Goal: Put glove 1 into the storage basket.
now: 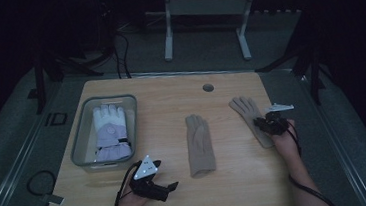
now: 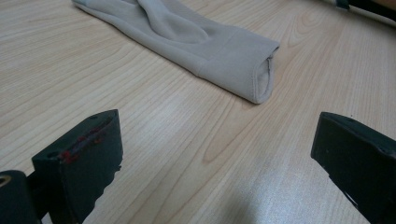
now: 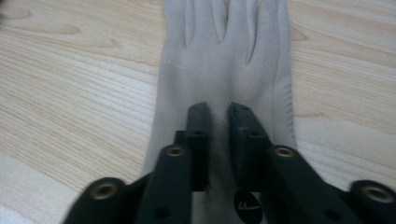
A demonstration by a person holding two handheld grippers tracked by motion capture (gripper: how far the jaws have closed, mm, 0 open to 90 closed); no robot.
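Right gripper [image 3: 219, 112] pinches the right beige glove [image 3: 224, 60] mid-palm, near the table's [image 1: 170, 91] right edge. Left gripper [image 2: 215, 154] sits wide apart, holding nothing, near the middle beige glove [image 2: 196, 37].

Beige glove [image 3: 224, 60]: fingertips cut off by the top edge of the right gripper view; cuff hidden behind the right hand-held gripper [image 3: 219, 116].
Second beige glove [image 2: 196, 37]: fingers run off the top edge of the left gripper view.
White glove [image 1: 110, 132] in bin [image 1: 80, 127]: details too dim to tell.
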